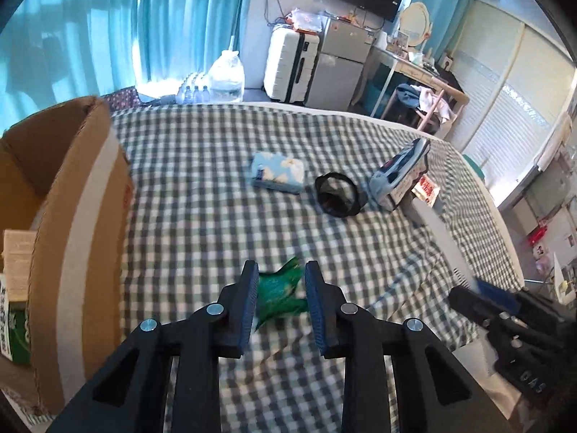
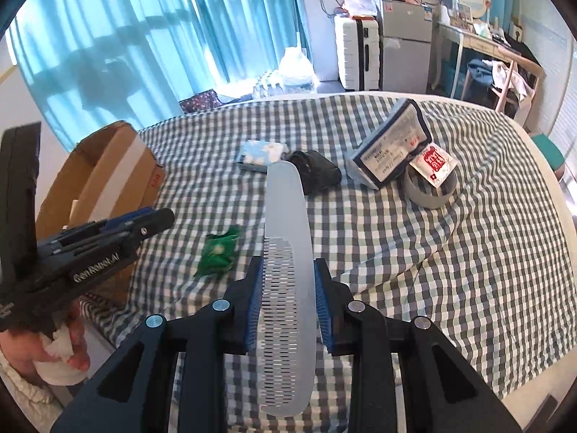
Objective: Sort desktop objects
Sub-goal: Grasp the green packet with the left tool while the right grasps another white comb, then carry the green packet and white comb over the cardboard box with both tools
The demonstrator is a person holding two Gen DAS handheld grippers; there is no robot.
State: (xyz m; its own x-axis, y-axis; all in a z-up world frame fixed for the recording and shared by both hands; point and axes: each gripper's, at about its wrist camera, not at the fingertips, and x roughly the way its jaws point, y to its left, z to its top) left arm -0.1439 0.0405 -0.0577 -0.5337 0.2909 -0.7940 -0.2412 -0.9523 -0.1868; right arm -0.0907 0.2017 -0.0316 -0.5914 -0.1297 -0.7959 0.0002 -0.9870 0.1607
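Note:
My right gripper (image 2: 286,265) is shut on a pale grey comb (image 2: 285,216), which sticks out forward over the checked bedspread (image 2: 432,270). My left gripper (image 1: 282,270) has a narrow gap between its pads and grips nothing. A green foil packet (image 1: 279,294) shows through that gap. In the right wrist view the green packet (image 2: 218,252) lies flat on the cloth, apart from the left gripper (image 2: 164,218), which hovers to its left near the cardboard box (image 2: 119,173). In the left wrist view the right gripper (image 1: 483,288) is at the lower right.
The open cardboard box (image 1: 79,216) holds a green carton (image 1: 18,324). Farther on the bed lie a blue tissue pack (image 2: 261,153), a black pouch (image 2: 317,173), a blue-and-white packet (image 2: 393,144), a red sachet (image 2: 434,164) and a grey roll (image 2: 429,191). A hand (image 2: 68,350) holds the left tool.

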